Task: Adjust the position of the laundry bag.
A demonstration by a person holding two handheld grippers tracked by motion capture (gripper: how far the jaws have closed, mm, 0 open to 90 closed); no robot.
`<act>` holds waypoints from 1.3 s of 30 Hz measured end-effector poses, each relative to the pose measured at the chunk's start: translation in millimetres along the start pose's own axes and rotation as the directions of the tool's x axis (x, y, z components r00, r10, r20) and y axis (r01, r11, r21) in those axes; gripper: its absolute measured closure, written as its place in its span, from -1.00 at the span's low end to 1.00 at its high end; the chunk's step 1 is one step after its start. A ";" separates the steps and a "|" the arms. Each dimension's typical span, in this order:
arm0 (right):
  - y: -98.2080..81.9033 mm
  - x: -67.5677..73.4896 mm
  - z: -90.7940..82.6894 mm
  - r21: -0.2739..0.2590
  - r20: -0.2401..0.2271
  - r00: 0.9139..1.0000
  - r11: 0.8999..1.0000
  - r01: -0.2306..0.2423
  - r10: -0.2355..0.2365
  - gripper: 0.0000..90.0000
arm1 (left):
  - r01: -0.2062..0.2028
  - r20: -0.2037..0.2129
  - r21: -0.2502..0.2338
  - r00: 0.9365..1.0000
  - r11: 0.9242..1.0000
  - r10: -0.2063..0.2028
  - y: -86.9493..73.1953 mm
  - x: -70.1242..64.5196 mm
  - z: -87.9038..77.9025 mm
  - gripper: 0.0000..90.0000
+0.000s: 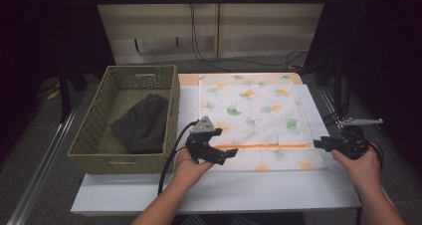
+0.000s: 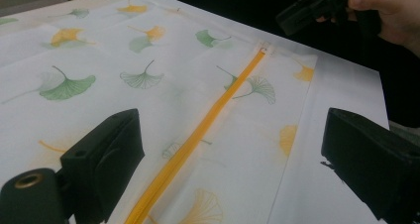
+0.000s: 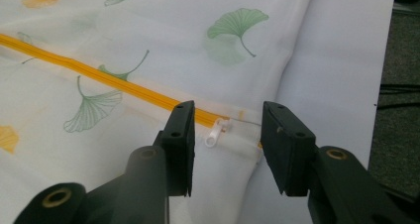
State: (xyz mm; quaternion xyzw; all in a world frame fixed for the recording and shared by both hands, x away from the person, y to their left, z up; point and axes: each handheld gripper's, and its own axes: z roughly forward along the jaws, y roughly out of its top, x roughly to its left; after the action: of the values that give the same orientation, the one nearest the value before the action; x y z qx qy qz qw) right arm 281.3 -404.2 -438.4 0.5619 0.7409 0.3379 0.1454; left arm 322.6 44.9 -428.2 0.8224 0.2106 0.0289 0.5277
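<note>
Two grippers work a leaf-print bag point(image 1: 259, 120) lying mid-table. My right gripper point(image 3: 225, 144), half open, brackets the zip pull point(image 3: 214, 133), ungripped. Left gripper point(image 2: 233, 154) gapes empty over the zip point(image 2: 198, 135). Zip not yet drawn.

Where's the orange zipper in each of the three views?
High view: the orange zipper runs level across the near part of the leaf-print cover, between the two tongs.
Left gripper view: it runs diagonally from bottom centre up to the white pull at upper right.
Right gripper view: it slants from the left edge down to the pull, which lies between the right tongs.
Shared landmark: the white pull at the zipper's end.
</note>
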 end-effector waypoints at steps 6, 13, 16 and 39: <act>1.7 -4.3 9.2 0.028 0.013 1.000 0.999 -0.025 0.025 0.31 | -0.017 0.000 0.037 1.000 0.999 0.017 -3.3 -3.4 -0.3 -0.79; 1.2 -4.9 12.4 0.027 -0.004 1.000 1.000 -0.016 0.016 0.28 | -0.066 0.087 0.153 0.995 0.986 0.054 -10.4 -9.2 9.9 -0.81; 2.2 -3.4 10.7 0.022 -0.027 1.000 1.000 -0.012 0.012 0.26 | -0.083 0.110 0.193 0.992 0.978 0.062 -15.4 -10.7 19.1 -0.83; 4.9 -2.5 4.9 -0.017 -0.101 0.995 1.000 -0.017 0.015 0.22 | -0.170 0.023 0.424 0.984 0.890 0.177 -29.0 -9.2 44.5 0.14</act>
State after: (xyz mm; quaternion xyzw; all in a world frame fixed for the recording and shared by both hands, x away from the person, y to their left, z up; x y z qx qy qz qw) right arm 288.6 -404.1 -439.1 0.5488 0.7397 0.3736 0.1103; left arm 317.0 13.7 -471.8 0.9326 0.1418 0.0359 0.3299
